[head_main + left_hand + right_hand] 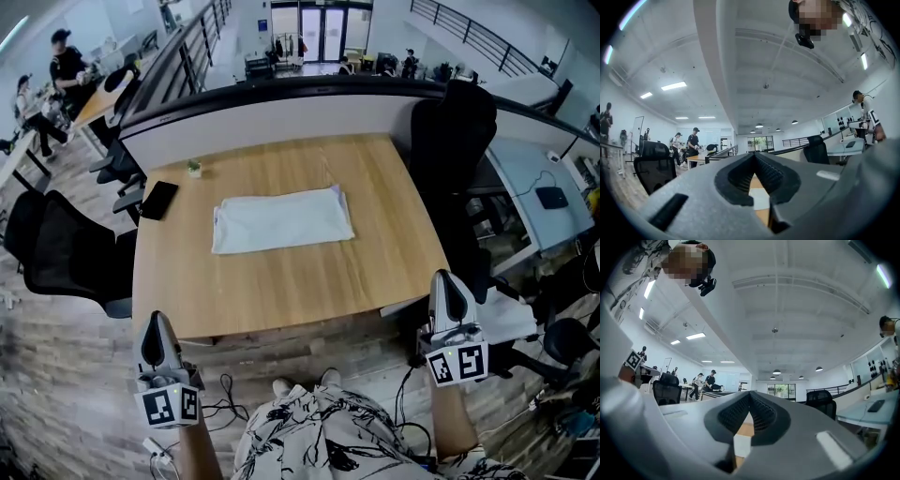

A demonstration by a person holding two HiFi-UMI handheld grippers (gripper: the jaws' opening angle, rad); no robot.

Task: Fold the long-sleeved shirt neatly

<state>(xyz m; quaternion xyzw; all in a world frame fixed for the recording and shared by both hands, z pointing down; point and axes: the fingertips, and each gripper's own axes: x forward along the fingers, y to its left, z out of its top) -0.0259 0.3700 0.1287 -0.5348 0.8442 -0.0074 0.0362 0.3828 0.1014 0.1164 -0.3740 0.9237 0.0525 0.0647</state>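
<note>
Seemingly at rest, the left gripper (157, 319) has its jaws pressed together with nothing between them, the ribbed pads meeting in a closed seam in its own view, and the right gripper (448, 277) shows the same: jaws together, no cloth caught. Both are held roughly level, off the near edge of the wooden table (281, 295), one at each front corner, apart from the garment and touching nothing. Further out, the long-sleeved shirt (281, 220) lies near the middle of the tabletop as a flat white rectangle, its long side running left to right, with no sleeve visibly trailing out and only a slight ruffle at its right end. A dark phone (158, 200) sits at the table's left edge and a small green object (194, 169) just beyond it, both well clear of the cloth; black office chairs stand to either side. Judging from that tidy shape, the folding looks finished or nearly so, and this moment falls outside any active fold. If another fold is wanted, the next move calls for opening both pairs of jaws, reaching in over the table, and pinching one short end at its two corners so the layers lift together without sliding apart.
</note>
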